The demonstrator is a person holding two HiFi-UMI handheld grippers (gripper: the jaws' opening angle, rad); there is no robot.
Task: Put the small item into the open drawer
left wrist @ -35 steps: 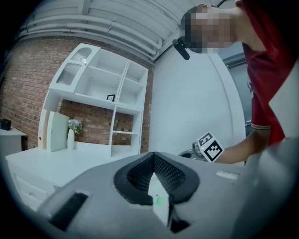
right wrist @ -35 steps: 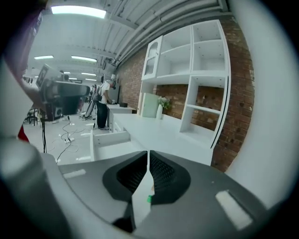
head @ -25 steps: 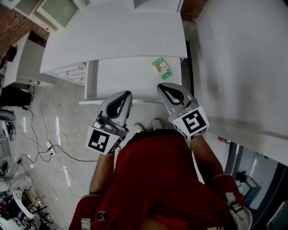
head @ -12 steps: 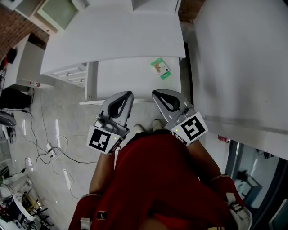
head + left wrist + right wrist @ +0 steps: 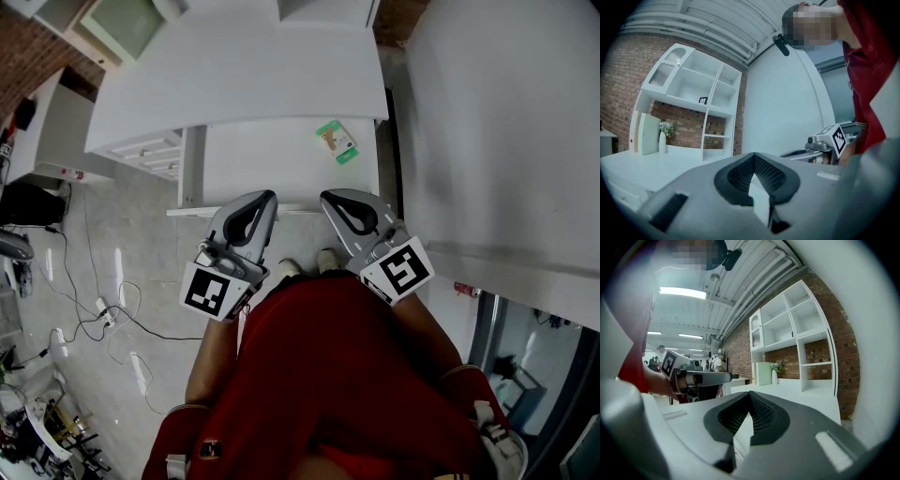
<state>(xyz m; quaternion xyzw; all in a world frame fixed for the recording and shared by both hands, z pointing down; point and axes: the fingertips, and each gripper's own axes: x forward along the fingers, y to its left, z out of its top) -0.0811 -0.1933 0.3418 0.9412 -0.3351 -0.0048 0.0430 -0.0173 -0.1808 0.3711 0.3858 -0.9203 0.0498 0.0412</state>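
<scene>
Nearest: left gripper (image 5: 267, 195) and right gripper (image 5: 328, 195), both clenched tip to tip on nothing, held side by side just short of the drawer (image 5: 272, 178) front

Further in: small green packet (image 5: 336, 142) lying flat on the drawer floor, far right corner, just below the desk top (image 5: 234, 75) edge, well clear of both grippers. Looks already placed, so probably nothing left to carry

If regrasping: likely light, thin, flat, a bit floppy, slick wrapper, not fragile. Hard to get under while flat, so best to pinch across the short width or tip up one long edge first; light squeeze enough

Head view only: packet, drawer, desk top. Gripper views only: pads meeting at the tips with nothing between, the other gripper alongside, then white shelf unit (image 5: 693, 93) against brick wall (image 5: 618, 84); no sight of packet or drawer
</scene>
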